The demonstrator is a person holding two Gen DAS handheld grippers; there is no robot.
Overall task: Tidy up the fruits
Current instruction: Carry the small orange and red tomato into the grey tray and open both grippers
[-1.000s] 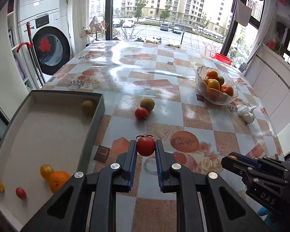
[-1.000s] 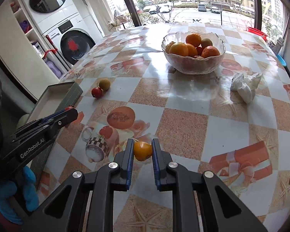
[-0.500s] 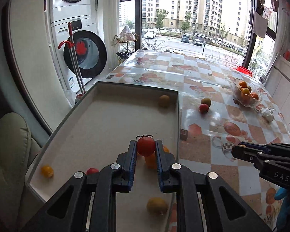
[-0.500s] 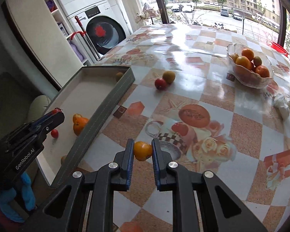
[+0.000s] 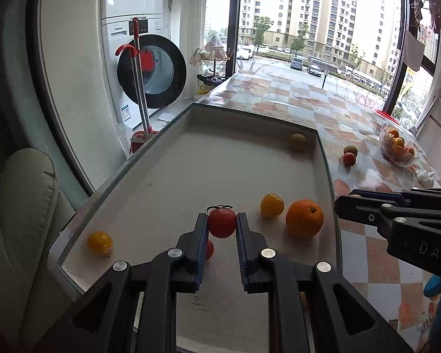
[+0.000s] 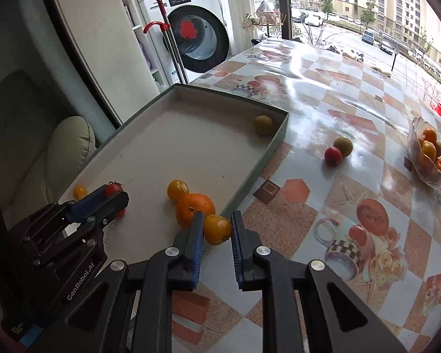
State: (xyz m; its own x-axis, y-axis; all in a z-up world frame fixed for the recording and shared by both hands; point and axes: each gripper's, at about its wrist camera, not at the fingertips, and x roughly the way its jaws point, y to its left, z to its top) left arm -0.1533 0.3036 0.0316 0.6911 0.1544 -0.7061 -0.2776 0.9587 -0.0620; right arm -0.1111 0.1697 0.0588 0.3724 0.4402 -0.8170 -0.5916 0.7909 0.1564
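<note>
My left gripper (image 5: 221,226) is shut on a small red tomato (image 5: 221,222) and hangs over the near part of the shallow grey tray (image 5: 250,114). Inside the tray lie a big orange (image 5: 304,218), a small yellow-orange fruit (image 5: 271,205), another one (image 5: 100,243) at the near left corner, a red fruit (image 5: 209,249) half hidden behind my finger, and a brownish fruit (image 5: 297,141) in the far corner. My right gripper (image 6: 217,229) is shut on a small orange fruit (image 6: 217,229) just above the tray's right wall (image 6: 250,182). The left gripper (image 6: 103,198) shows at the left of the right wrist view.
A red fruit (image 6: 333,155) and a brownish fruit (image 6: 343,146) lie loose on the patterned tablecloth. A glass bowl (image 6: 426,173) of oranges stands at the far right. A washing machine (image 5: 150,67), a red-handled mop (image 5: 138,88) and a pale cushion (image 5: 23,206) are left of the table.
Both grippers have swung left from over the tablecloth to the tray, each keeping its fruit. The left one is now over the tray's inside, the right one at its right wall.
</note>
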